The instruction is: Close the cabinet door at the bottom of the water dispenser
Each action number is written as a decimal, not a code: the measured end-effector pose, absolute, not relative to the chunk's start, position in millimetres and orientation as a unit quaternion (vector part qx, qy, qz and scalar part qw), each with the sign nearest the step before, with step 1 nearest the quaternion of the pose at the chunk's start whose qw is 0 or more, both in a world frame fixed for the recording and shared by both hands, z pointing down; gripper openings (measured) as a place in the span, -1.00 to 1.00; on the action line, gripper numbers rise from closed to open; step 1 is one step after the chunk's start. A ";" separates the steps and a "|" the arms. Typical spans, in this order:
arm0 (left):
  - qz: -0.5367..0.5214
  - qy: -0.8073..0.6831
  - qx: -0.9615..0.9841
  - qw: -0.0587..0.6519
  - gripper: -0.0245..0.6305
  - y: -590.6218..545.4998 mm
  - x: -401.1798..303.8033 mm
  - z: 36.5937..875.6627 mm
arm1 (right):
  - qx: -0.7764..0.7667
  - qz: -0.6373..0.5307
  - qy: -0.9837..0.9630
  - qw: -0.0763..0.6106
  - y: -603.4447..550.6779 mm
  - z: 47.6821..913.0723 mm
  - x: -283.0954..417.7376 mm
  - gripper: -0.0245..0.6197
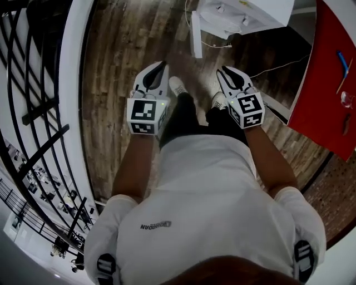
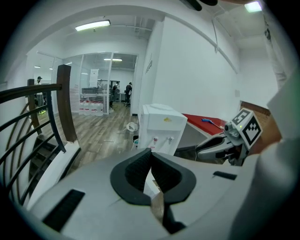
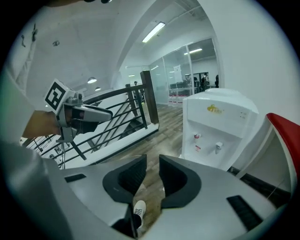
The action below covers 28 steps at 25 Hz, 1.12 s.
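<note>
Head view shows the open cabinet door [image 1: 196, 34] of the water dispenser [image 1: 245, 16] well ahead, edge toward me, between my clenched, empty left tool [image 1: 163, 65] and slightly parted, empty right tool [image 1: 224, 71].

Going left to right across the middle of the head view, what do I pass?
black railing → left gripper → white shoe → right gripper → red table

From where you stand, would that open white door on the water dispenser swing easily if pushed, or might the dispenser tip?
The door looks thin and stiff, so it probably swings lightly. The water dispenser shows no bottle on top, so it may be light and could slide on the wood floor rather than tip.
</note>
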<state>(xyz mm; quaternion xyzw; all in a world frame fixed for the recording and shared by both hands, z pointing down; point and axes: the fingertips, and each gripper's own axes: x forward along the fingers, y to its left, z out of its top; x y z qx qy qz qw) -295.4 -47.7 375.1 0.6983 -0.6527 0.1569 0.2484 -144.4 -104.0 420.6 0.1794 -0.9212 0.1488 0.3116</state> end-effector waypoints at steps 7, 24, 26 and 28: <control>0.176 -0.661 0.677 0.272 -0.94 -67.2 -303.3 462.7 | 0.173 0.153 -0.905 0.357 -116.1 521.1 -163.3 -0.52; 0.167 -0.683 0.660 0.263 -0.94 -125.5 -282.0 633.5 | 0.123 0.111 -0.901 0.400 -130.9 744.8 -186.3 -0.34; 0.167 -0.683 0.665 0.252 -0.94 -138.6 -291.2 654.3 | 0.137 0.106 -0.898 0.404 -131.5 765.0 -185.5 -0.33; 0.163 -0.683 0.668 0.245 -0.94 -149.9 -299.1 671.5 | 0.149 0.098 -0.898 0.402 -131.0 779.3 -184.9 -0.32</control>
